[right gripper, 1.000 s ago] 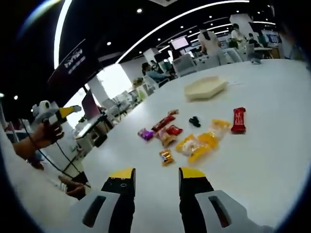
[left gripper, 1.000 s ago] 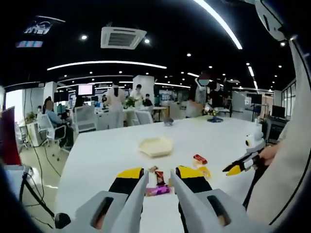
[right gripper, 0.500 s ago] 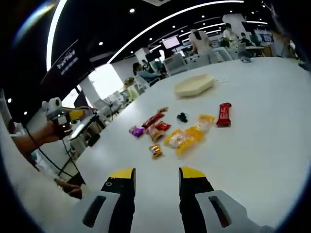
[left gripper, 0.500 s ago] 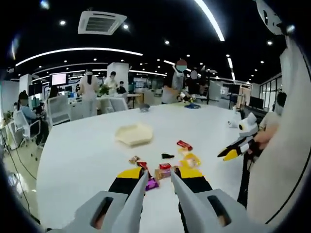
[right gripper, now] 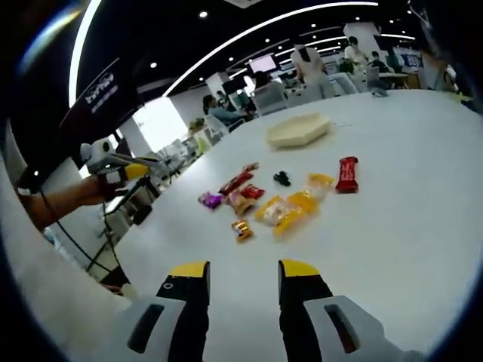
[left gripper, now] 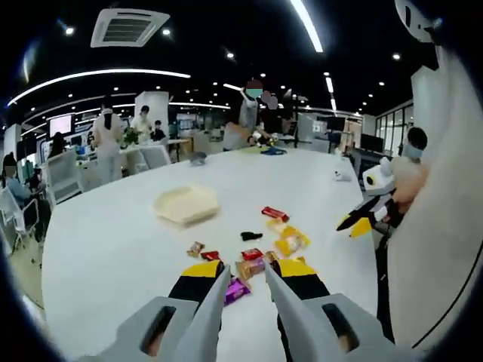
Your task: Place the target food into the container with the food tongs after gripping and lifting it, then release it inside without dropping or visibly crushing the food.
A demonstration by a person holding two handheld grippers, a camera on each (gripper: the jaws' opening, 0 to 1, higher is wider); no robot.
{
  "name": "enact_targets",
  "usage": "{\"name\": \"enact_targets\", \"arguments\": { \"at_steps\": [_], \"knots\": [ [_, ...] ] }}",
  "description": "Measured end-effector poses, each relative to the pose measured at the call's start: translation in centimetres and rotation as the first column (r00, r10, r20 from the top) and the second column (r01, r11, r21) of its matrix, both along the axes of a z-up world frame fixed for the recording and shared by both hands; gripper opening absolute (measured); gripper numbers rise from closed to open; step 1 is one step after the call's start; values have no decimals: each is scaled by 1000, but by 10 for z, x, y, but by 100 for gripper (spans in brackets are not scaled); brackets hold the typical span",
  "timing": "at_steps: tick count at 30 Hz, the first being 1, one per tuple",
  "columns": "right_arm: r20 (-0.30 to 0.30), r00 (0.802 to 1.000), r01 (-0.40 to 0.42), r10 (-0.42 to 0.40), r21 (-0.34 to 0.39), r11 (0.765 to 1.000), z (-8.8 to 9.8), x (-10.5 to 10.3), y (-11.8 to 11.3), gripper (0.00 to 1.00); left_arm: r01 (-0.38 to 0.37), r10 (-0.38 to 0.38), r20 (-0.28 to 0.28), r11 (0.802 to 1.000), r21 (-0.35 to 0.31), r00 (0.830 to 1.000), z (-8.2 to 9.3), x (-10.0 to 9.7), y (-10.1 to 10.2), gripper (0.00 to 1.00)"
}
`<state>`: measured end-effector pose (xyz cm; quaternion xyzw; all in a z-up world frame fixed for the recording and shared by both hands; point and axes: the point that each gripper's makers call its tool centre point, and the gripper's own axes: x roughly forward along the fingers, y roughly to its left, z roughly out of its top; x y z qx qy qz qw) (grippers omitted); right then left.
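We see the left tongs (left gripper: 244, 275) held above the white surface (left gripper: 113, 241), jaws parted a little with nothing between them. Just past their yellow tips lie a purple wrapped candy (left gripper: 236, 290) and an orange-brown snack pack (left gripper: 251, 266). Further off sit a small red packet (left gripper: 251, 254), a small gold candy (left gripper: 195, 248), a black piece (left gripper: 250, 236), yellow bags (left gripper: 290, 240) and a red bar (left gripper: 273, 213).

The cream hexagonal container (left gripper: 186, 204) lies beyond the snacks, well apart from them, nothing visible inside.

The right tongs (right gripper: 243, 273) are also parted and gripping nothing, hovering over bare surface (right gripper: 407, 226), well short of the food. In the right gripper view the snacks are scattered mid-surface: purple candy (right gripper: 209, 199), a long red wrapper (right gripper: 235, 182), gold candy (right gripper: 241, 229), yellow bags (right gripper: 289, 211), black piece (right gripper: 281, 179), red bar (right gripper: 347, 173). The container (right gripper: 298, 130) is beyond them.

Which item is the target food, we cannot tell. All food lies on the surface.

The right tongs show at the right edge of the left gripper view (left gripper: 356, 223), held by a hand (left gripper: 404, 177).
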<state>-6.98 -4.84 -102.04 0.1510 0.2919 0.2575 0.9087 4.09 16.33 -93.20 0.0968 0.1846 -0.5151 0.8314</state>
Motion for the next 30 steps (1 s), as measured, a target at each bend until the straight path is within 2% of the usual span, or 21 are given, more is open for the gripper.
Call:
{"name": "enact_targets", "arguments": {
  "at_steps": [6, 13, 20, 30],
  "knots": [
    [1, 1000, 4, -4, 3, 1000, 1, -3, 10, 36, 64, -64, -4, 997, 33, 998, -9, 4, -4, 25],
    [4, 999, 44, -44, -12, 999, 3, -3, 4, 36, 94, -95, 25, 993, 65, 995, -17, 13, -7, 25],
    [-19, 999, 32, -33, -57, 998, -1, -15, 3, 36, 190, -195, 38, 975, 117, 980, -35, 7, -15, 25],
    [4, 1000, -2, 3, -82, 997, 10, -12, 2, 36, 188, -194, 34, 974, 126, 980, -46, 22, -13, 25]
  ]
}}
